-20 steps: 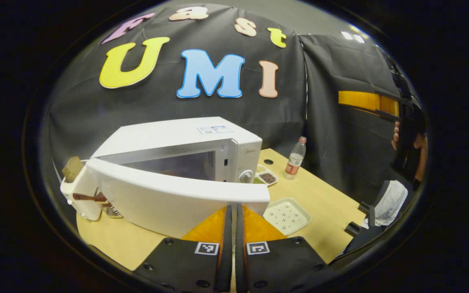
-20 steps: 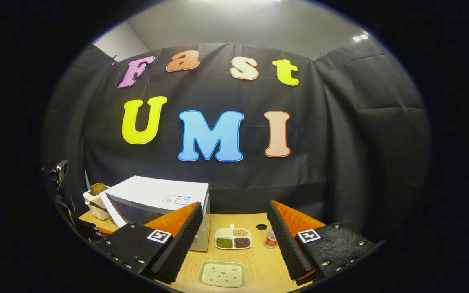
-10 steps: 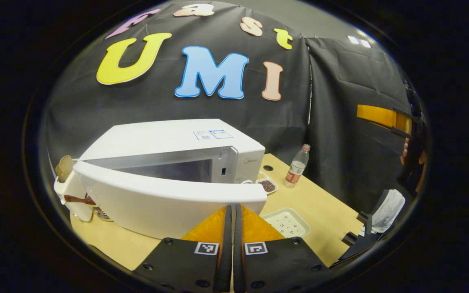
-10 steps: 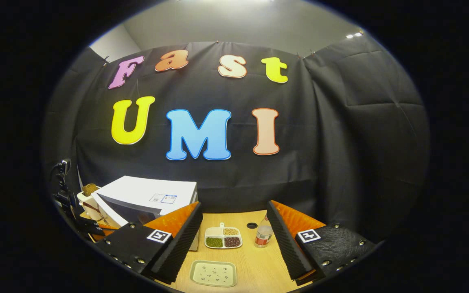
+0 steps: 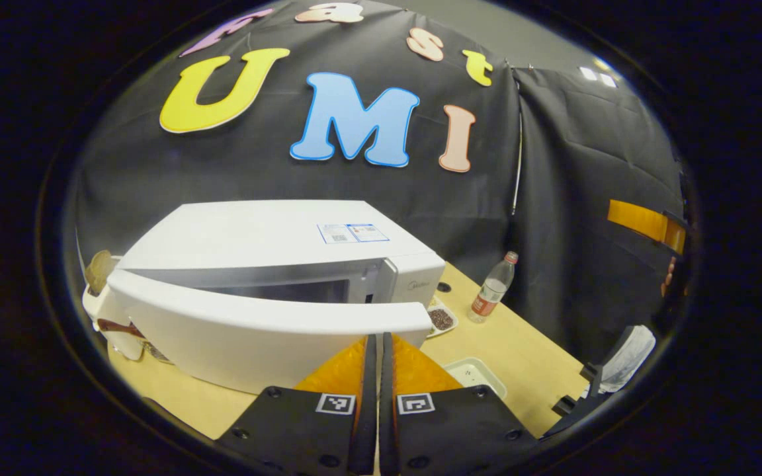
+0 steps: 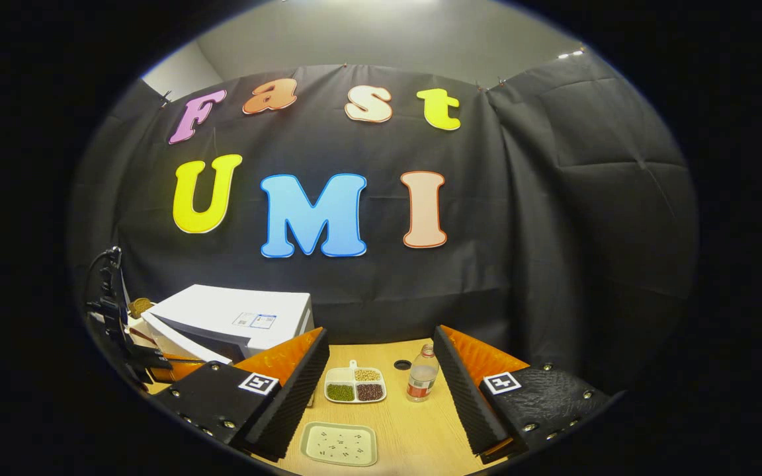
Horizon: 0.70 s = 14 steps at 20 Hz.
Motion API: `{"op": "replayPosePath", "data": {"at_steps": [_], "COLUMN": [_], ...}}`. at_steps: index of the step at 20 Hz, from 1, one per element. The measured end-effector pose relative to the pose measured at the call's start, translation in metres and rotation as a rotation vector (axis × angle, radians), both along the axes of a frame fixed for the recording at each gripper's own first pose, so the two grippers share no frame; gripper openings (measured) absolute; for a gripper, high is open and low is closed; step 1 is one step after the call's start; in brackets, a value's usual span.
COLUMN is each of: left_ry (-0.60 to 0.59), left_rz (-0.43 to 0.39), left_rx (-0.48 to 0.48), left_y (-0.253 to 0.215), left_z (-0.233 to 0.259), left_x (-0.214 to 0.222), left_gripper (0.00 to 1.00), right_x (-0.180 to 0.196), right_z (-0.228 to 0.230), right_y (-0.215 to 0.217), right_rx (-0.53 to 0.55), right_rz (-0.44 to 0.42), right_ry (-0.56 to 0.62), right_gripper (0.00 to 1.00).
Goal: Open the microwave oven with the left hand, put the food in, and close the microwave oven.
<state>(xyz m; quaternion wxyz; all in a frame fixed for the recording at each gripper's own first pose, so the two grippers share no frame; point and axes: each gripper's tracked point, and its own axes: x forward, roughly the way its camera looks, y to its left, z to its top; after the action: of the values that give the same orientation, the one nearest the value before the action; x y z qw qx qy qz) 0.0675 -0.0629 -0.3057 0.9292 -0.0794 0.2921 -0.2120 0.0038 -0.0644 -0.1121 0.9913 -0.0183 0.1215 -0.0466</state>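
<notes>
In the left gripper view the white microwave (image 5: 268, 238) stands on the wooden table, its door (image 5: 255, 330) ajar with a narrow gap to the body. The door hides most of the inside. My left gripper (image 5: 376, 338) is shut, fingers together, with its tips against the outer face of the door near its free edge. In the right gripper view my right gripper (image 6: 381, 330) hangs open and empty above the table, to the right of the microwave (image 6: 235, 314). The left gripper (image 6: 123, 330) shows at that view's left edge.
A divided dish of beans (image 6: 354, 385), a plastic bottle (image 6: 422, 382) and a pale green tray (image 6: 339, 443) lie on the table (image 6: 407, 430) right of the microwave. A white toaster with bread (image 5: 100, 297) stands at its left. Black cloth walls close off the back and right.
The microwave door has swung closer to the body as my shut left gripper moved with it. The right gripper view has drifted right, so the microwave sits further left in it.
</notes>
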Motion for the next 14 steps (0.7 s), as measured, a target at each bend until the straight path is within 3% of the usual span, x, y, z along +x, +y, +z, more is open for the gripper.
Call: {"op": "replayPosePath", "data": {"at_steps": [14], "left_ry": [0.029], "left_rz": [0.029], "left_rx": [-0.019], "left_y": [-0.009], "left_z": [-0.013], "left_x": [0.044], "left_gripper": [0.09], "right_x": [0.023], "right_z": [0.000], "right_y": [-0.010], "right_rx": [-0.013], "right_rz": [-0.014], "right_ry": [-0.015], "right_gripper": [0.97]}}
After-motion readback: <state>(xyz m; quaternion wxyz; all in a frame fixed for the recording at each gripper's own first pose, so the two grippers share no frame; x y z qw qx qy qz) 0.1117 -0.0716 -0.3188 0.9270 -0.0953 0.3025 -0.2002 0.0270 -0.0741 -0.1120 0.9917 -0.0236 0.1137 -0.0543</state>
